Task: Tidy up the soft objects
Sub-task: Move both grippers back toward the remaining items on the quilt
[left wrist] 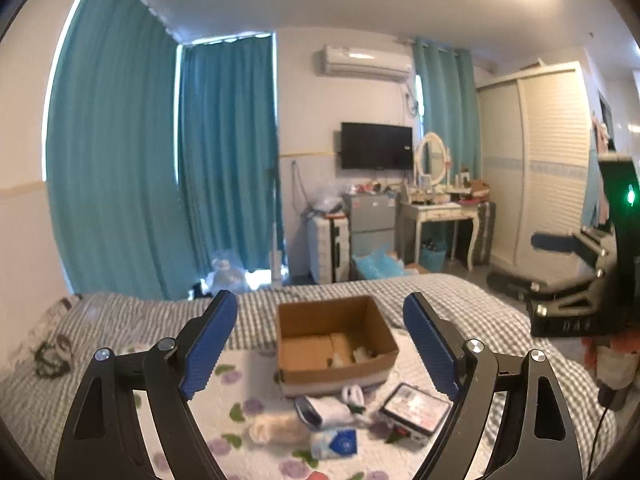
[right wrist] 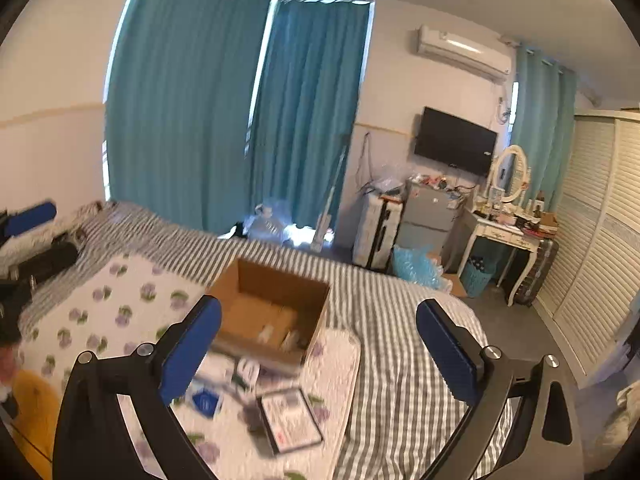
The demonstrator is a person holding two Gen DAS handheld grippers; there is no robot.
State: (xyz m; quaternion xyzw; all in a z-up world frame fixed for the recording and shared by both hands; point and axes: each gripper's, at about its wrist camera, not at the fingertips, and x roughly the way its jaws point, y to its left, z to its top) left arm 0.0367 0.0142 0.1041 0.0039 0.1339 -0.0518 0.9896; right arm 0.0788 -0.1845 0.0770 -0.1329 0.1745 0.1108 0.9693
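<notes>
Several soft things lay loose on the flowered quilt (left wrist: 248, 368), just in front of the cardboard box (left wrist: 336, 340): a white sock with a dark cuff (left wrist: 324, 410), a fluffy cream bundle (left wrist: 276, 428) and a small tissue pack (left wrist: 334, 442) with a blue mark. They sat close together near the box's front wall, probably so each could be lifted and dropped in with a short reach. The sock's long axis ran roughly left to right in the left wrist view, its dark cuff toward the left; the cream bundle lay about the same way. A flat rectangular case with a printed label (left wrist: 416, 408) lay beside them, its long side angled toward the box's near right corner.

The box stood upright with its mouth open, a few pale items already on its floor, its long axis across the striped bed (left wrist: 460, 300).

Both tools hung above the pile. The left hand-held gripper (left wrist: 320, 344) was released, jaws wide, nothing between them. The right hand-held gripper (right wrist: 320, 352) was likewise released and empty, likely poised for the next pick.
</notes>
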